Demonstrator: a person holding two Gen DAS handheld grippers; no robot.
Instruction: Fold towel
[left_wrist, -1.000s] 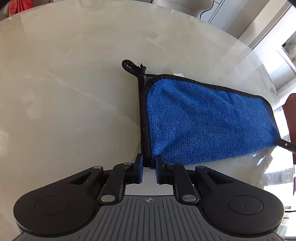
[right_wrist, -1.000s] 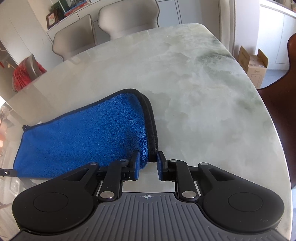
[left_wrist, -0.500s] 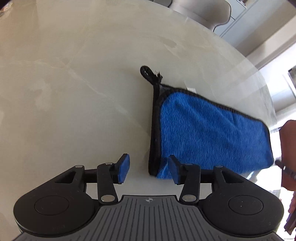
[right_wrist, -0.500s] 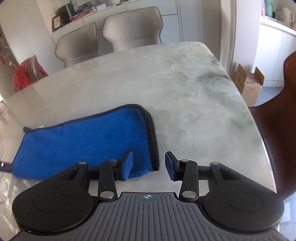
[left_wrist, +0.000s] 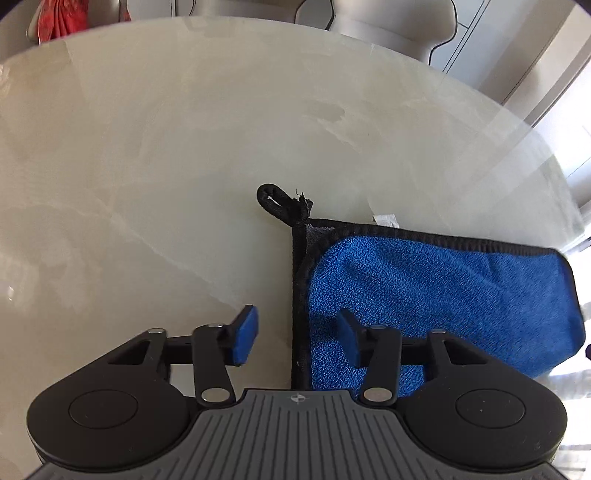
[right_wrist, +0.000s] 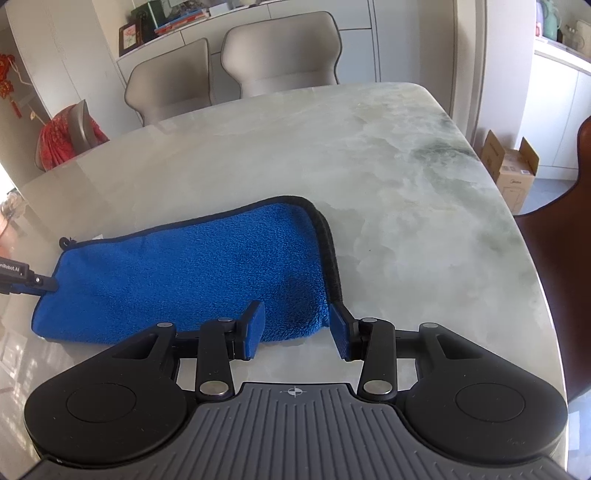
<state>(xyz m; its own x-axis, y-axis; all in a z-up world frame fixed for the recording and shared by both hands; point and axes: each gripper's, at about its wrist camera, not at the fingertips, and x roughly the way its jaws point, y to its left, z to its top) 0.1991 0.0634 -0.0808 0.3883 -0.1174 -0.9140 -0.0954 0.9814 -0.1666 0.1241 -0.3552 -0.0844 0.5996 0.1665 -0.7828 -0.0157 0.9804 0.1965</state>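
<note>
A blue towel (left_wrist: 436, 295) with black edging lies folded flat on the marble table (left_wrist: 184, 166). Its black hanging loop (left_wrist: 277, 201) points away from the near-left corner. My left gripper (left_wrist: 297, 339) is open, its jaws on either side of the towel's left edge without gripping it. In the right wrist view the same towel (right_wrist: 184, 266) lies to the left. My right gripper (right_wrist: 297, 332) is open over the towel's near right corner. The left gripper's tip (right_wrist: 22, 278) shows at the towel's far end.
Two grey chairs (right_wrist: 236, 70) stand at the table's far side. A brown chair (right_wrist: 569, 236) is at the right edge. A cardboard box (right_wrist: 511, 170) sits on the floor beyond it. A chair with red cloth (right_wrist: 68, 140) stands at the left.
Both grippers were shut on the towel's edges a second ago. They have opened and let go, and the towel now rests flat. Both have drawn back slightly.
</note>
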